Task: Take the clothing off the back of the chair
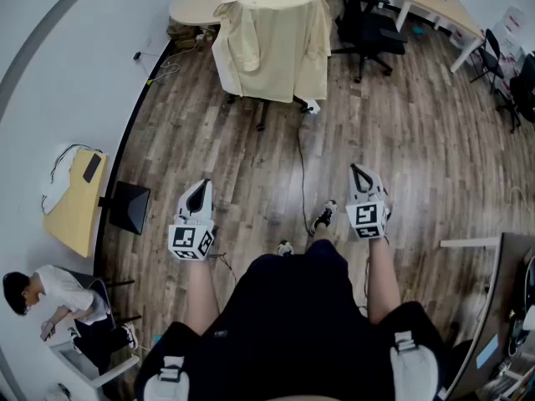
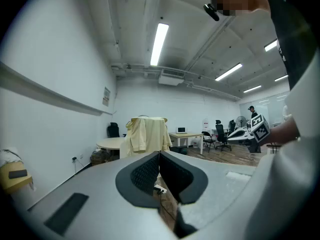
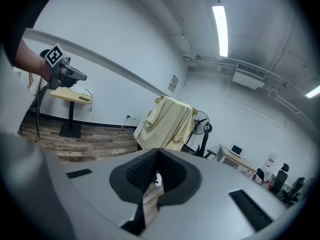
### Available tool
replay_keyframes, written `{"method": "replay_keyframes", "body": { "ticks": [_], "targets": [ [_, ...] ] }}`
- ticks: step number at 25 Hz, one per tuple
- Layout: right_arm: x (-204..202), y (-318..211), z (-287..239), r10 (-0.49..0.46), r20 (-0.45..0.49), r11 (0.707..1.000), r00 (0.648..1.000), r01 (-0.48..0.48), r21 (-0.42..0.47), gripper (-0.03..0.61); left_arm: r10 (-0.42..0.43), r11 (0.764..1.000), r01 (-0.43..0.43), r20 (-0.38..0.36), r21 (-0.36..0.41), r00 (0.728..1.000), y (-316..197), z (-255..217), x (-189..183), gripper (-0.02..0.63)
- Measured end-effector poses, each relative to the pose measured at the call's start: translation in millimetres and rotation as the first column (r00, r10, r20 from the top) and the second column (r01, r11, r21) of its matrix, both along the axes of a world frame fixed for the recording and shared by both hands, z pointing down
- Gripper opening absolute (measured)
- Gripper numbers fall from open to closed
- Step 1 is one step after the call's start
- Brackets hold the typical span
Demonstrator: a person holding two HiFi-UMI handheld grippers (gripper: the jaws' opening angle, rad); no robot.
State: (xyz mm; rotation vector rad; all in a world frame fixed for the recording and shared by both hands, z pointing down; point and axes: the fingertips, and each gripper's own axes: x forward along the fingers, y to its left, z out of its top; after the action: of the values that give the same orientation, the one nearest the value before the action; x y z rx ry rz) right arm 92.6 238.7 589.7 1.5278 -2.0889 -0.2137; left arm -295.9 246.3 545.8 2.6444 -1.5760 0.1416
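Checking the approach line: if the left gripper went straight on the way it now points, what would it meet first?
Most likely the draped yellow garment ahead of the left gripper. The way to it looks free, though depth is unclear.

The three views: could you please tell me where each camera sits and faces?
Head view: on the head, steeply down at the floor; forearms, a shoe, left gripper, right gripper.
Left gripper view: on that gripper, along its shut jaws towards the yellow shirt; right gripper shows.
Right gripper view: likewise, along shut jaws; left gripper shows.
Shared: all three see the shirt.
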Motion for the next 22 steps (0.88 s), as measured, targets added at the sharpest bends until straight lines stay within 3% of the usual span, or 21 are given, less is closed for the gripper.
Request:
{"method": "replay_keyframes", "body": {
  "ticks": [14, 17, 22],
  "targets": [
    [-6.8, -17.2, -5.3, -0.027, 0.014, 0.999, 1.0, 0.026, 0.021, -0.006, -0.023, 1.0, 0.023, -0.002, -0.004, 1.0, -14.8, -5.2, -5.6, 0.002],
    [-1.3, -23.0, -1.0, -0.005, 0.014, 1.0, 1.0, 0.005, 0.002, -0.006, -0.036, 0.999, 0.036, -0.026, -0.006, 0.999, -22.6, -6.3, -6.9, 0.002],
    [12.2, -41.3, -14.6, -0.01, 0.006, 0.999, 1.0, 0.01, 0.041, -0.006, -0.045, 0.999, 0.046, -0.069, 0.003, 0.997, -40.0, -17.2, -2.8, 0.002]
  ]
}}
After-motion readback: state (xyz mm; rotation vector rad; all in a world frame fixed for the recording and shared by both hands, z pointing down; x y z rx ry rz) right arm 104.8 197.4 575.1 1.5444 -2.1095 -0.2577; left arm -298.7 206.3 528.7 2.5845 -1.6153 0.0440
